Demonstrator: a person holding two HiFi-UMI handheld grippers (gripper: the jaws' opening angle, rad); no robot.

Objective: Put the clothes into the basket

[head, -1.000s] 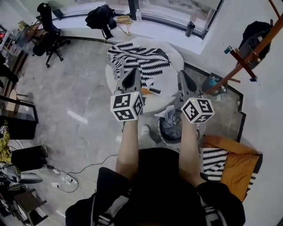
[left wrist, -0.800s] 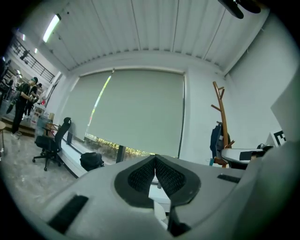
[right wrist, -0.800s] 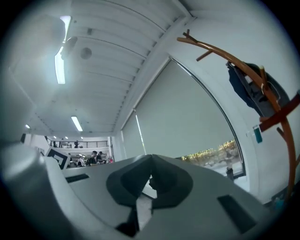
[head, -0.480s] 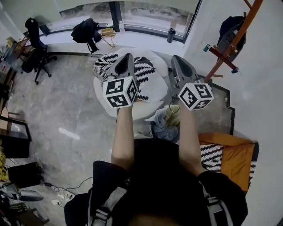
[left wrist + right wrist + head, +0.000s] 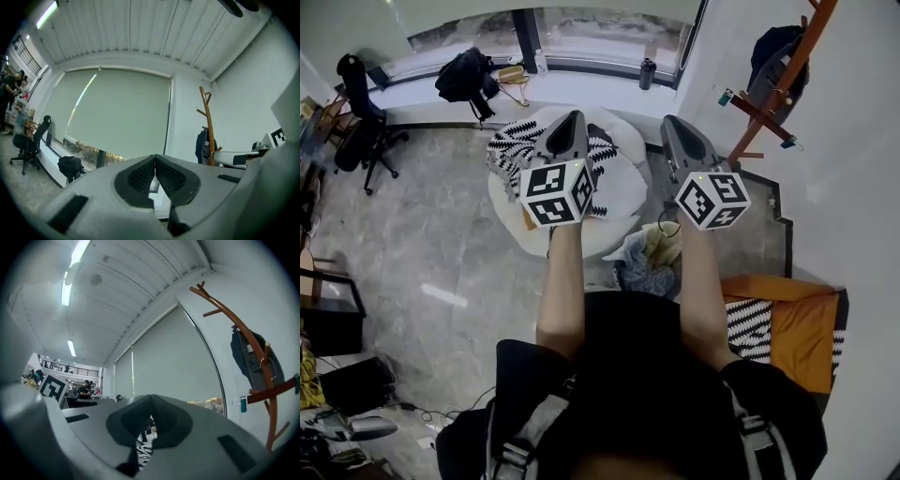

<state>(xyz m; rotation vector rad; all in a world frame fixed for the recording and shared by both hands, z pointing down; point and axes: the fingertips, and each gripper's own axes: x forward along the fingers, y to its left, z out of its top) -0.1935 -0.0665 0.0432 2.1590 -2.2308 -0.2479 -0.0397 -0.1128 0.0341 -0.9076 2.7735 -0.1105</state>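
Observation:
Both grippers are held up side by side at arm's length, shut and empty. My left gripper [image 5: 572, 116] [image 5: 154, 158] hangs over the round white table [image 5: 623, 178], where a black-and-white patterned garment [image 5: 511, 145] lies spread. To its right, my right gripper [image 5: 667, 120] [image 5: 151, 397] is past the table's edge. A strip of the patterned garment [image 5: 143, 453] shows under its jaws. The basket [image 5: 622, 281] stands on the floor between my forearms. It holds a blue-grey cloth [image 5: 639, 272] and a pale yellow one [image 5: 662, 246].
A wooden coat rack [image 5: 769, 103] [image 5: 208, 126] [image 5: 253, 362] with a dark bag stands at the right wall. An orange cushion with a striped cloth [image 5: 787, 328] lies at lower right. An office chair [image 5: 356, 122], a black backpack [image 5: 459, 75] and a bottle [image 5: 647, 70] stand along the window.
Both grippers have risen, still shut and empty. In the head view the table and basket have slid nearer to my body, and the basket now sits between my forearms.

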